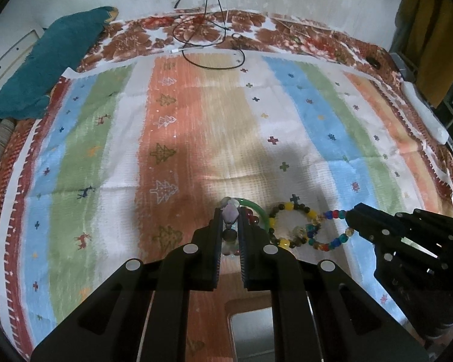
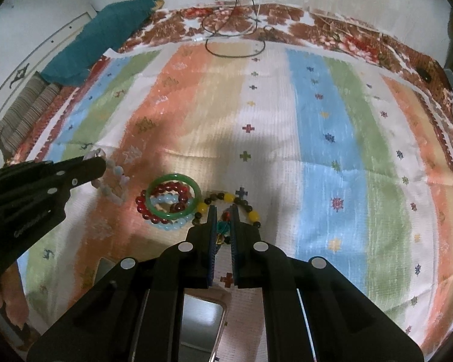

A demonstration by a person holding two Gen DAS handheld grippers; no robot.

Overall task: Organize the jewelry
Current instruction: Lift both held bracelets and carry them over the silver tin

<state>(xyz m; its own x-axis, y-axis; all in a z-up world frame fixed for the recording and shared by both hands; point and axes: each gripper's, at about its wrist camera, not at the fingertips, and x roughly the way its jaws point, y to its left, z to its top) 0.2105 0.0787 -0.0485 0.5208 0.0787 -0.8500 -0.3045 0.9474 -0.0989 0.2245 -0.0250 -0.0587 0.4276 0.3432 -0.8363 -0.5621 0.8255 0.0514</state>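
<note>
My left gripper (image 1: 230,211) is shut on a pale beaded bracelet (image 1: 230,215) of lilac and white stones; in the right wrist view that bracelet (image 2: 113,181) hangs from its tip (image 2: 101,163) just above the cloth. My right gripper (image 2: 223,209) is shut on a multicoloured beaded bracelet (image 2: 223,226), also seen in the left wrist view (image 1: 332,238). A green bangle (image 2: 173,196) lies over a red bead bracelet (image 2: 154,208) and a light blue bead bracelet (image 2: 172,226). A yellow and dark bead bracelet (image 2: 250,211) lies beside my right fingers.
A striped cloth (image 2: 317,150) covers the surface. A grey tray (image 2: 200,316) sits under the grippers at the near edge. A teal cloth (image 2: 105,39) lies at the far left, black cables (image 2: 235,42) at the far edge, and a white object (image 1: 428,114) at the right.
</note>
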